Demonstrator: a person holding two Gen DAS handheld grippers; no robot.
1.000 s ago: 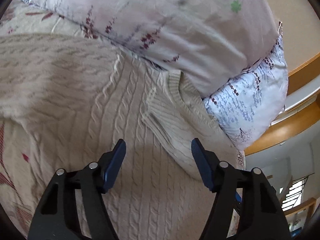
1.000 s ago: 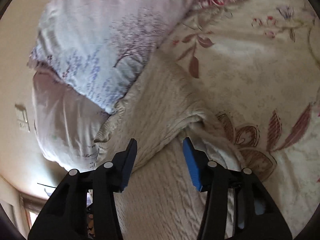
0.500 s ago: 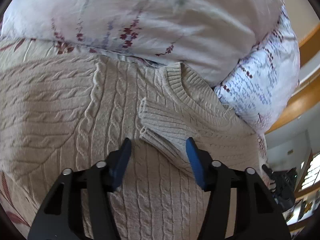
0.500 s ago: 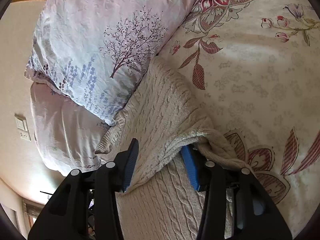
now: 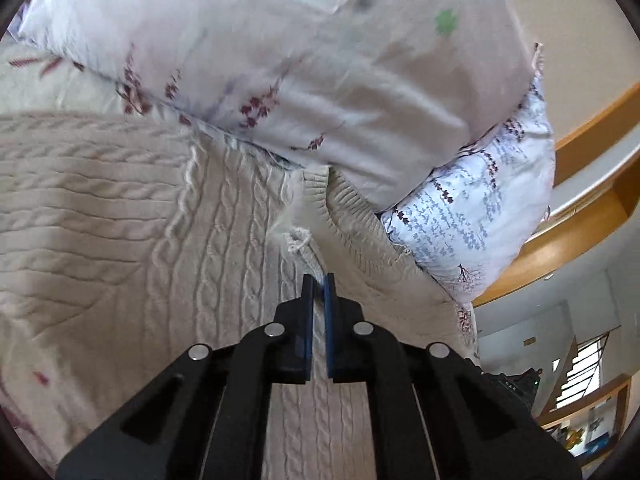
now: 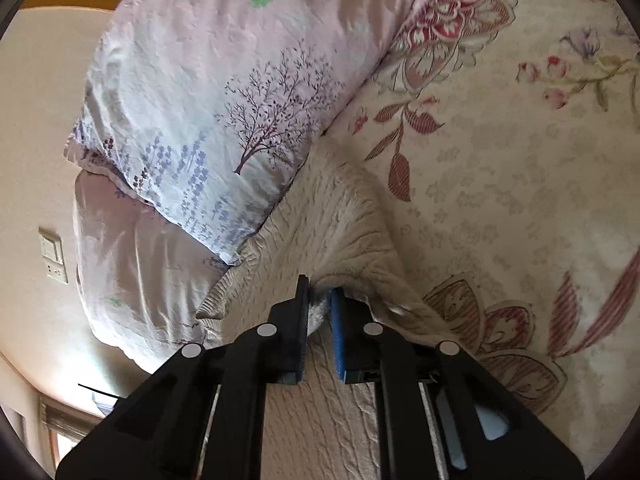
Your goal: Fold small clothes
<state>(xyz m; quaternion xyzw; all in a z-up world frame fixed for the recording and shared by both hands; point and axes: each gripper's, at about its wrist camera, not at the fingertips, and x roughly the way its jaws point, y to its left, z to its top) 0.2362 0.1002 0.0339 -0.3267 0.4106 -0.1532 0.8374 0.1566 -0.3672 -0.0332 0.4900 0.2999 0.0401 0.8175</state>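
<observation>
The sweater [image 5: 120, 216] lies on the bedspread [image 6: 520, 184], its collar [image 5: 352, 204] touching the stacked pillows [image 5: 280, 60] at 12 o'clock. From the right wrist, pillows sit at 10 o'clock, bedspread at 2, and perhaps a folded sweater edge between

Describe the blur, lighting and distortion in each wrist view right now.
Left wrist view: the pillow is smeared by motion blur, the cable-knit sweater near the tongs is fairly sharp, and the window at lower right is bright. Right wrist view: the floral bedspread blurs toward the right edge; fisheye bends the wall and light switch.
</observation>
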